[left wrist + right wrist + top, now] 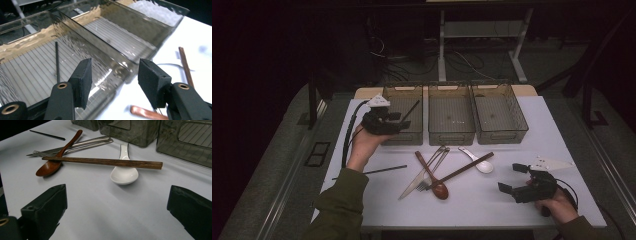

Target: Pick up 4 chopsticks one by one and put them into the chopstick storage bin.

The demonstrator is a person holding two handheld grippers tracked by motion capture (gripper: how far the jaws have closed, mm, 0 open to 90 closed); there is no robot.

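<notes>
The left tool point(404, 120) is hovering open and empty over the smoky plastic left bin point(30, 75), the thin black chopstick point(57, 62) lying inside; withdrawing carelessly could be nudging the bin's wall.

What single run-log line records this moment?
left gripper: open, empty, over left smoked-plastic bin | thin black chopstick: in bin | right gripper: open, idle

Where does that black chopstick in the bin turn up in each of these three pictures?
High view: the black chopstick leans in the left bin, beside the left gripper.
Left gripper view: it lies on the bin floor at left, beyond the open jaws.
Right gripper view: I cannot find it there.
Shared landmark: the brown wooden chopstick on the table.
</notes>
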